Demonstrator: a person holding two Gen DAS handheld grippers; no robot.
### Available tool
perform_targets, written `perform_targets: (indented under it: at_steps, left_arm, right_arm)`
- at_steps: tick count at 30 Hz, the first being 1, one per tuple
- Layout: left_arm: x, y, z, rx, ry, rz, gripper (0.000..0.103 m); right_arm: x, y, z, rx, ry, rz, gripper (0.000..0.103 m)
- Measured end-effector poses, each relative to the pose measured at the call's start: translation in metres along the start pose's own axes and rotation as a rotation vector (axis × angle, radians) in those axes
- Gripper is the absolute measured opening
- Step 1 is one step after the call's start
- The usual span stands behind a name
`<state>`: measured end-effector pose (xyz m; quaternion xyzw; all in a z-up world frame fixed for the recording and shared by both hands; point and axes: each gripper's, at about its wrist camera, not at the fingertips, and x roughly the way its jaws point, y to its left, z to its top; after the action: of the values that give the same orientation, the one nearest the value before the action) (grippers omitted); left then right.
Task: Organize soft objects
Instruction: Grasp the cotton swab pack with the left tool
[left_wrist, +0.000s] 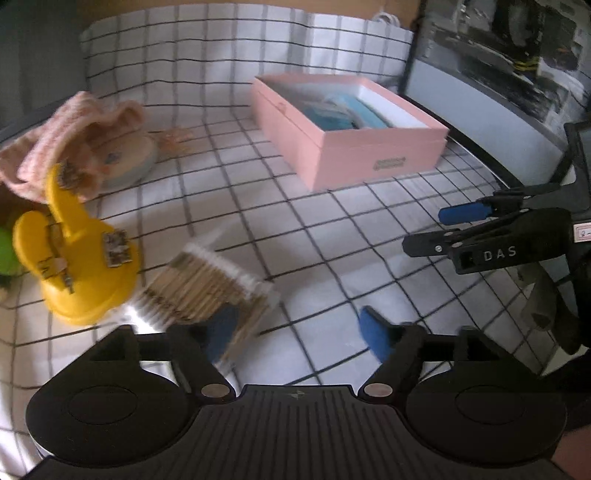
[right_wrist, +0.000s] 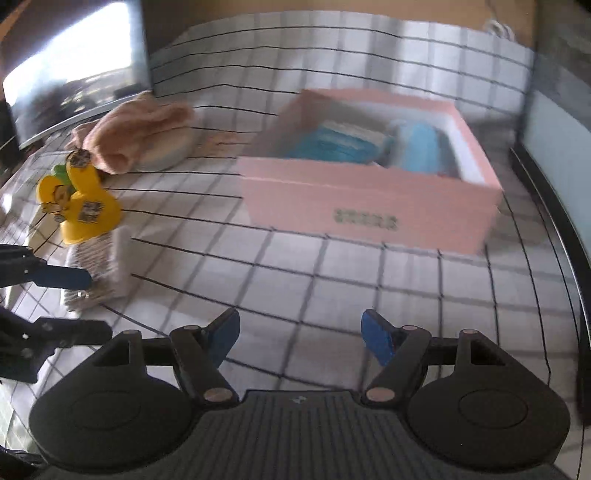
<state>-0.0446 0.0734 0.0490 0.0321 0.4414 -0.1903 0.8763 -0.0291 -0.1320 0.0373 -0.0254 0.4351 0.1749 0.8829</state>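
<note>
One pink knit item (left_wrist: 70, 129) draped over a round pad (left_wrist: 129, 158) at far left of the checked bench (left_wrist: 332, 236). One pink box (left_wrist: 347, 129), open, blue soft items (left_wrist: 343, 110) inside, count unclear. One yellow toy (left_wrist: 77, 266) touching one bundle of cotton swabs (left_wrist: 210, 284). Left gripper (left_wrist: 295, 332) and right gripper (right_wrist: 299, 338): jaws wide apart, both empty.

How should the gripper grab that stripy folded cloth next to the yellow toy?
Probably pinch the striped folded cloth across its stacked edge nearest the left gripper, coming from the front. It lies flat and free there, while the yellow toy sits right beside its far side.
</note>
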Motion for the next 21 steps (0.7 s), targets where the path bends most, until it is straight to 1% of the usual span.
perform_targets:
  at_steps: [2, 4, 6, 7, 9, 11, 12, 13, 15, 17, 19, 20, 21]
  left_arm:
    - [0.005, -0.006, 0.001, 0.027, 0.016, -0.019, 0.098]
    - [0.007, -0.007, 0.003, 0.031, 0.017, -0.015, 0.098]
    - [0.002, 0.0, 0.005, -0.016, -0.002, -0.044, 0.097]
    - [-0.003, 0.006, 0.007, -0.033, -0.024, -0.045, 0.097]
    - [-0.01, 0.016, 0.012, -0.004, -0.045, 0.0, 0.097]
    - [-0.009, 0.03, 0.018, 0.029, -0.028, 0.061, 0.097]
    - [-0.007, 0.039, 0.021, 0.029, -0.01, 0.075, 0.097]
    - [-0.005, 0.048, 0.024, 0.019, 0.005, 0.072, 0.097]
    - [0.001, 0.066, 0.029, -0.017, 0.023, 0.041, 0.097]
    - [0.008, 0.078, 0.033, -0.038, 0.043, -0.024, 0.097]
    - [0.014, 0.079, 0.034, -0.005, 0.074, -0.068, 0.097]
    - [0.019, 0.075, 0.033, 0.018, 0.102, -0.087, 0.097]
    - [0.023, 0.07, 0.031, 0.047, 0.118, -0.08, 0.097]
  right_arm:
    - [0.0, -0.007, -0.007, 0.019, 0.005, -0.008, 0.073]
    - [-0.002, -0.01, -0.014, 0.026, 0.0, -0.017, 0.073]
    - [-0.003, -0.01, -0.018, 0.023, -0.011, -0.03, 0.074]
    - [-0.004, -0.01, -0.019, 0.02, -0.014, -0.031, 0.074]
    - [-0.001, -0.006, -0.02, 0.008, -0.018, -0.036, 0.074]
    - [-0.001, -0.004, -0.021, -0.012, -0.02, -0.044, 0.074]
    - [-0.001, -0.003, -0.022, -0.02, -0.022, -0.047, 0.074]
    - [-0.001, -0.003, -0.022, -0.025, -0.024, -0.049, 0.074]
    - [-0.001, -0.002, -0.024, -0.031, -0.028, -0.05, 0.074]
    - [-0.001, -0.001, -0.025, -0.037, -0.031, -0.05, 0.075]
    - [-0.002, -0.001, -0.025, -0.042, -0.032, -0.05, 0.076]
    - [-0.002, -0.001, -0.026, -0.044, -0.033, -0.049, 0.077]
    - [-0.003, -0.001, -0.027, -0.048, -0.035, -0.049, 0.078]
